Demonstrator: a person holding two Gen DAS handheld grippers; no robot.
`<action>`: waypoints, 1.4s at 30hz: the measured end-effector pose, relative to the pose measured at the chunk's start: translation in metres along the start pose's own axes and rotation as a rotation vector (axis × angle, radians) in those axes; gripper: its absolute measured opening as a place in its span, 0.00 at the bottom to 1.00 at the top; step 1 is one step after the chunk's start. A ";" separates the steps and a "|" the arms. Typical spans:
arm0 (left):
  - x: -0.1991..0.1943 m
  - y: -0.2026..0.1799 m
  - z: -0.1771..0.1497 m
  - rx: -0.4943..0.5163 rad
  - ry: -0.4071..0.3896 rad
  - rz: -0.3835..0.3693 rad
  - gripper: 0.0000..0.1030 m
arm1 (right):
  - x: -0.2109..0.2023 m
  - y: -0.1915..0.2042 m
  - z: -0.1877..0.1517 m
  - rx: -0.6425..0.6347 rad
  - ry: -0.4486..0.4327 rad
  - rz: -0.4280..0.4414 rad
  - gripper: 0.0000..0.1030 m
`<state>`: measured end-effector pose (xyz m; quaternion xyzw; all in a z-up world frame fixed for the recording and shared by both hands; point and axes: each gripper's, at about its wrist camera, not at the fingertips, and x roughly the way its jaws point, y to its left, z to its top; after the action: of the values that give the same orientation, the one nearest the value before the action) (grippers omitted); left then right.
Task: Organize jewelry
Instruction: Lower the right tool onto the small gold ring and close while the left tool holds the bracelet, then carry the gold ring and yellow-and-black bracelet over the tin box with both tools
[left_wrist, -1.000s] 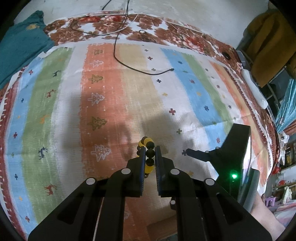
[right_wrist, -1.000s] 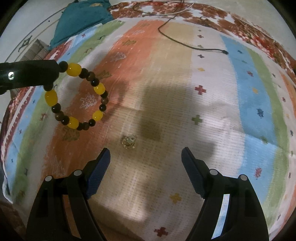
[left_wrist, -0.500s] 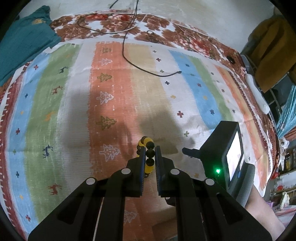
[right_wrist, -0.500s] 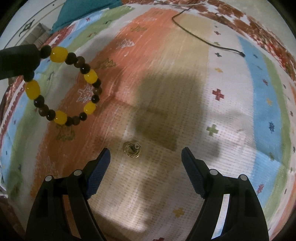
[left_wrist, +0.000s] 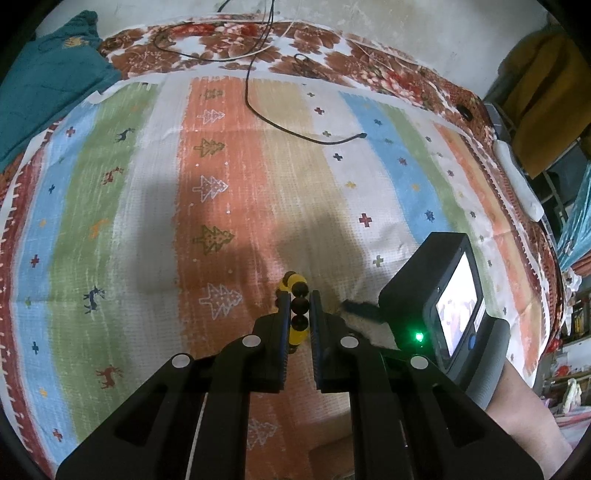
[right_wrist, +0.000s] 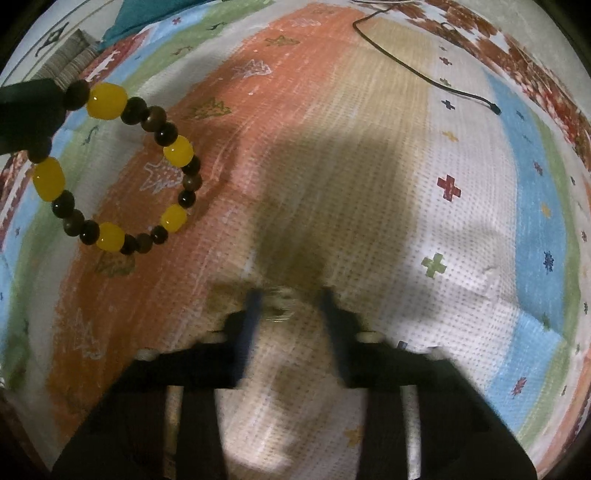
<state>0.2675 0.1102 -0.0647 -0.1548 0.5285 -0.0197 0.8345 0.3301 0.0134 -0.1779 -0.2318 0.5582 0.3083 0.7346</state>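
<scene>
A: What shows in the left wrist view?

B: The black left gripper (left_wrist: 298, 314) has its 2 fingers pinched on a bracelet of round yellow and dark brown beads (left_wrist: 296, 310), which stands up between the pads above the striped woven cloth with small tree, deer and cross motifs (left_wrist: 221, 206). The right gripper (left_wrist: 360, 308) comes in from the right, its fingertips down at the cloth; its body carries a small lit screen (left_wrist: 460, 302) and a green light (left_wrist: 419, 336). A thin black cable (left_wrist: 295, 131) lies across the far stripes, and a teal fabric (left_wrist: 44, 85) sits at the far left corner.

A: And the right wrist view?

B: The bracelet (right_wrist: 118, 170) hangs as an open loop at the upper left, held by the left gripper's black tip (right_wrist: 29, 110), clear of the cloth (right_wrist: 406, 184). The right gripper (right_wrist: 290, 306) is blurred; its 2 fingers stand partly apart, either side of a small gold-coloured metal piece (right_wrist: 277, 312) lying on the cloth. Whether they touch it, I cannot tell. The cable (right_wrist: 424, 74) runs across the top.
</scene>
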 end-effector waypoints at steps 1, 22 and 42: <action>0.000 0.000 0.000 0.001 -0.001 0.001 0.09 | 0.001 -0.001 0.000 -0.002 -0.001 -0.001 0.17; -0.011 -0.029 -0.019 0.083 -0.012 0.032 0.09 | -0.055 -0.043 -0.033 0.171 -0.080 -0.056 0.17; -0.061 -0.064 -0.057 0.126 -0.107 0.001 0.09 | -0.119 -0.032 -0.067 0.230 -0.200 -0.083 0.17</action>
<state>0.1988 0.0478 -0.0160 -0.1025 0.4810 -0.0443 0.8696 0.2851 -0.0782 -0.0815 -0.1372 0.5038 0.2332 0.8204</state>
